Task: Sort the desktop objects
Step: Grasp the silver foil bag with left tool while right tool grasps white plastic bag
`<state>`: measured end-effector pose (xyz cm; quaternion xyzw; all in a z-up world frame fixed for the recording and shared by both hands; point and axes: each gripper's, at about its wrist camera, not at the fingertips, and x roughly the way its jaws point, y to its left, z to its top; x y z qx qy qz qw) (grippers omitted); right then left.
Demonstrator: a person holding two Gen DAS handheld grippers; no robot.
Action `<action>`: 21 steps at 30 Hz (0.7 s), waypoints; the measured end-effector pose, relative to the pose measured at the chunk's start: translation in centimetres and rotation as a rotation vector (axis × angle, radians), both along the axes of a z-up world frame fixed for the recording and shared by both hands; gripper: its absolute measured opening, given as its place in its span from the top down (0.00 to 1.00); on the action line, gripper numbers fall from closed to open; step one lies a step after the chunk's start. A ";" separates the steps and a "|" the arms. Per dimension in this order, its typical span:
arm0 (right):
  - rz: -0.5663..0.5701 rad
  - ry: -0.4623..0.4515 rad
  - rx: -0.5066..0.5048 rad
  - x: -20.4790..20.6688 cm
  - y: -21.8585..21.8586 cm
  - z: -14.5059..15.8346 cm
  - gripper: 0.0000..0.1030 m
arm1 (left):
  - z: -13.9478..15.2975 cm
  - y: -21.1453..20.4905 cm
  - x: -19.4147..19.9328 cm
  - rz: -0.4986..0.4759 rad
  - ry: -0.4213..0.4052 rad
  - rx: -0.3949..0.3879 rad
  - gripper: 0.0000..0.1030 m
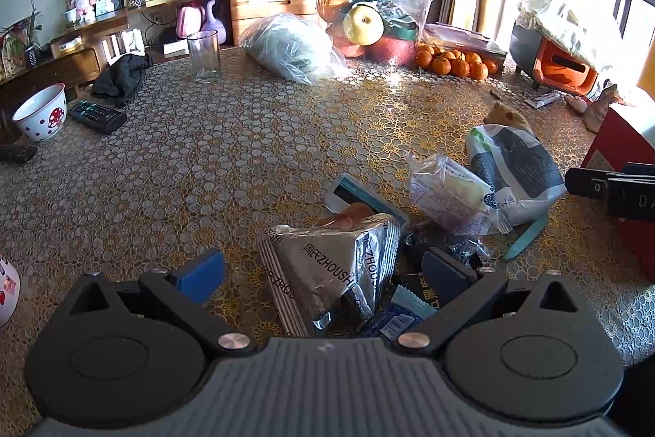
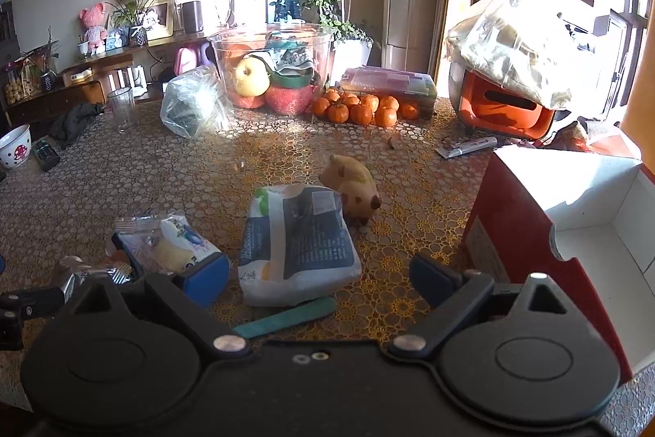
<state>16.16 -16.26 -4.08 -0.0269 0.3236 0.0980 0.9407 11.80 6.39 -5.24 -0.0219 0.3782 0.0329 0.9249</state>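
Note:
My left gripper point(image 1: 323, 271) is open, its blue pads on either side of a silver triangular snack packet point(image 1: 331, 269) lying on the patterned table, not touching it. Small dark and blue sachets point(image 1: 403, 308) lie beside the packet. Beyond are a clear bread packet point(image 1: 450, 193) and a white-and-dark-blue pouch point(image 1: 516, 166). My right gripper point(image 2: 319, 273) is open over the same pouch point(image 2: 299, 240), with a teal stick point(image 2: 286, 316) just in front of it. A small spotted pig figure point(image 2: 354, 183) stands behind the pouch. A red box with a white inside point(image 2: 573, 232) stands open at the right.
At the back stand a clear tub of fruit point(image 2: 270, 68), a pile of mandarins point(image 2: 360, 109), a plastic bag point(image 2: 192, 105), a glass point(image 1: 204, 56) and an orange-fronted appliance point(image 2: 499, 105). A mushroom bowl point(image 1: 41, 113) and a remote point(image 1: 98, 115) lie at the left edge.

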 end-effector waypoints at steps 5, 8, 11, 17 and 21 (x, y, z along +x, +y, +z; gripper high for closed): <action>0.010 0.023 -0.013 2.2 0.7 -1.2 0.07 | -1.2 0.2 1.4 0.002 0.025 -0.002 0.00; 0.011 0.030 -0.019 3.4 0.9 -1.8 0.07 | -1.8 0.2 2.1 0.002 0.038 -0.004 0.00; 0.013 0.041 -0.018 4.5 1.1 -2.3 0.07 | -2.3 0.3 2.6 0.003 0.045 0.002 0.00; 0.024 0.054 -0.019 5.7 1.6 -3.2 0.07 | -3.1 0.4 3.2 0.001 0.059 0.002 0.00; 0.035 0.063 -0.021 6.3 1.9 -3.9 0.07 | -3.4 0.4 3.5 0.000 0.061 -0.002 0.03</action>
